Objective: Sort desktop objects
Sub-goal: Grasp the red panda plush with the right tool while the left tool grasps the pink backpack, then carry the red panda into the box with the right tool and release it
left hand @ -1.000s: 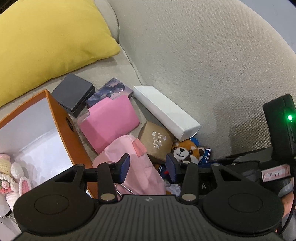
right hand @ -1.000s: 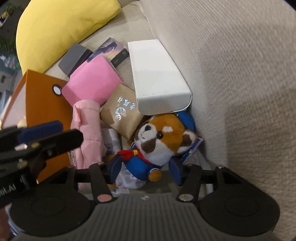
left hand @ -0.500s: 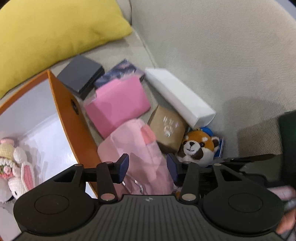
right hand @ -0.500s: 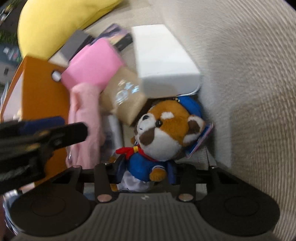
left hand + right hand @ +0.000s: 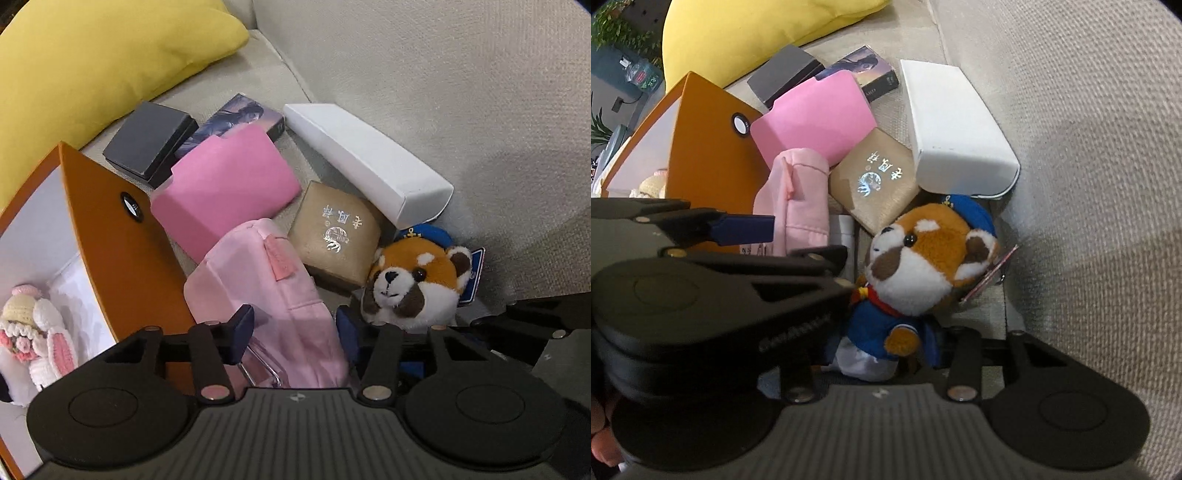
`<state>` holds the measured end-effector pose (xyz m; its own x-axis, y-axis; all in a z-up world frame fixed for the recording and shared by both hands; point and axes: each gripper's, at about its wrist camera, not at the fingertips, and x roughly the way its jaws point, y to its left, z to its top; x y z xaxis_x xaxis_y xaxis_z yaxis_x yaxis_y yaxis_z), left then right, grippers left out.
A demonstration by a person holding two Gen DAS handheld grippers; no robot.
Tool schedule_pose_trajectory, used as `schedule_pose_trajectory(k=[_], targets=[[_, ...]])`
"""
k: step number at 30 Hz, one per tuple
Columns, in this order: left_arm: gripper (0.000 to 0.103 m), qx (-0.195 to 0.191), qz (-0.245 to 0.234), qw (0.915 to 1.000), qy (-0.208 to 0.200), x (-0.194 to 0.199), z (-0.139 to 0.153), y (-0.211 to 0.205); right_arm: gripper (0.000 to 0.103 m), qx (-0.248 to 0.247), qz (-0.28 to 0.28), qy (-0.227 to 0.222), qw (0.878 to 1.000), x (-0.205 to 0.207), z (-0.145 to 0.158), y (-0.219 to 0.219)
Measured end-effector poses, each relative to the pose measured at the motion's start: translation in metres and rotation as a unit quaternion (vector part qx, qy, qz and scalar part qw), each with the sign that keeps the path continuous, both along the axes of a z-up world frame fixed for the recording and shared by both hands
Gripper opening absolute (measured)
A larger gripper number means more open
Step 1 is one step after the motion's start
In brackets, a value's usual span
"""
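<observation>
Fingers of the right gripper are clamped on the blue body of the red panda plush, which stands upright on the sofa, snout toward the orange box. Left gripper fingers stand half open astride the pink pouch, not pressing it. Only the left view shows the crocheted doll inside the box.

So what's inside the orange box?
A crocheted bunny doll lies inside the orange box against its white lining. The box's orange wall hides the rest.
</observation>
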<state>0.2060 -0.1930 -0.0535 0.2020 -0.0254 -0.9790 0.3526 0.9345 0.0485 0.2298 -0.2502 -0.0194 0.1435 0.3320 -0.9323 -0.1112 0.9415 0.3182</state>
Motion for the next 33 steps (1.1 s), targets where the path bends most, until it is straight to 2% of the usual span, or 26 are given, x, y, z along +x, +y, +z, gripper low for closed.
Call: schedule_pose_trajectory(k=[5,12,16,19,22,25,31,33], targets=[[0.039,-0.032,0.011,0.9994,-0.012,-0.005,0.015,0.01,0.045,-0.016,0.008,-0.011,1.0,-0.004,0.009,0.001],[0.035,-0.112,0.027,0.9929,-0.028,-0.019,0.049,0.033,0.045,-0.032,0.022,-0.035,0.999,-0.008,0.027,0.001],[0.035,-0.165,0.037,0.9847,-0.041,-0.025,0.071,0.047,0.044,-0.034,0.028,-0.055,0.998,-0.006,0.039,0.001],[0.034,-0.2,0.042,0.977,-0.059,-0.03,0.091,0.057,0.041,-0.042,0.032,-0.098,0.994,-0.008,0.062,-0.001],[0.034,-0.227,0.045,0.9694,-0.081,-0.034,0.11,0.067,0.029,-0.041,0.037,-0.135,0.989,-0.009,0.082,-0.003],[0.034,-0.245,0.052,0.9627,-0.101,-0.039,0.125,0.079,0.024,-0.035,0.042,-0.153,0.987,-0.008,0.091,-0.003],[0.034,-0.263,0.082,0.9521,-0.133,-0.046,0.141,0.117,0.022,-0.02,0.046,-0.153,0.987,-0.007,0.092,-0.004],[0.034,-0.265,0.092,0.9493,-0.142,-0.048,0.143,0.13,0.017,-0.013,0.047,-0.154,0.987,-0.009,0.095,-0.003]])
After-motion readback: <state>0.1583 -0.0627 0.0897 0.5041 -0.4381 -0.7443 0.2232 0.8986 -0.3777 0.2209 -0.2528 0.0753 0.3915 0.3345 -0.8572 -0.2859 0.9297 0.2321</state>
